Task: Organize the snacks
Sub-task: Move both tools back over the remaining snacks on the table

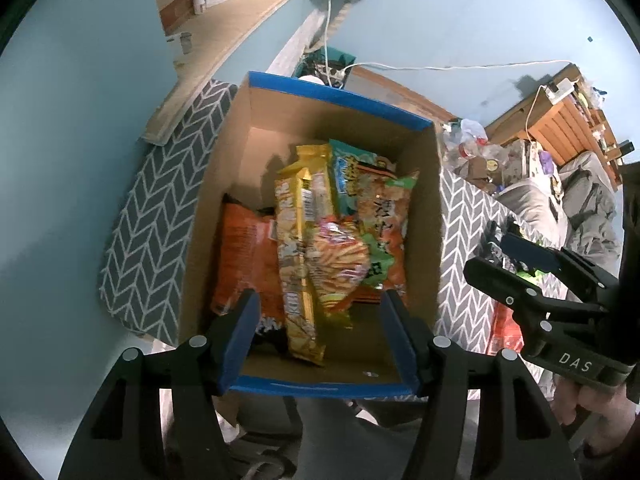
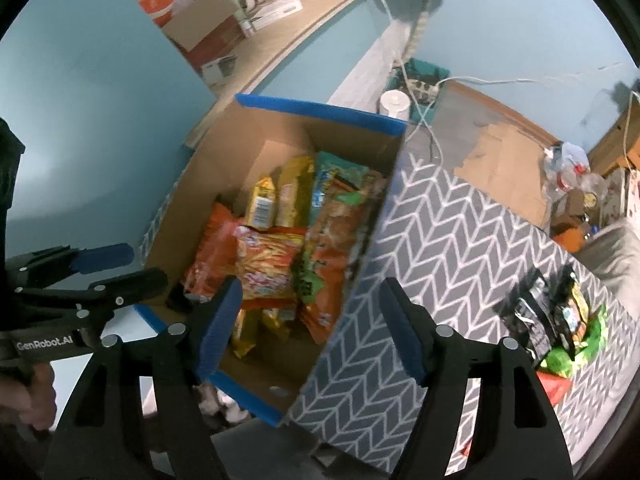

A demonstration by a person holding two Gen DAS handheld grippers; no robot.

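Left gripper (image 1: 320,338): jaws wide, holding nothing, over the near end of the box.
Right gripper (image 2: 312,328): jaws wide, holding nothing, straddling the box's right wall.
Box (image 1: 424,216): cardboard, blue-edged, on the patterned cloth (image 2: 460,232).
Snack packets (image 1: 316,236): piled inside the box, just beyond both grippers.
Loose packets (image 2: 556,320): on the cloth, right of the right gripper.
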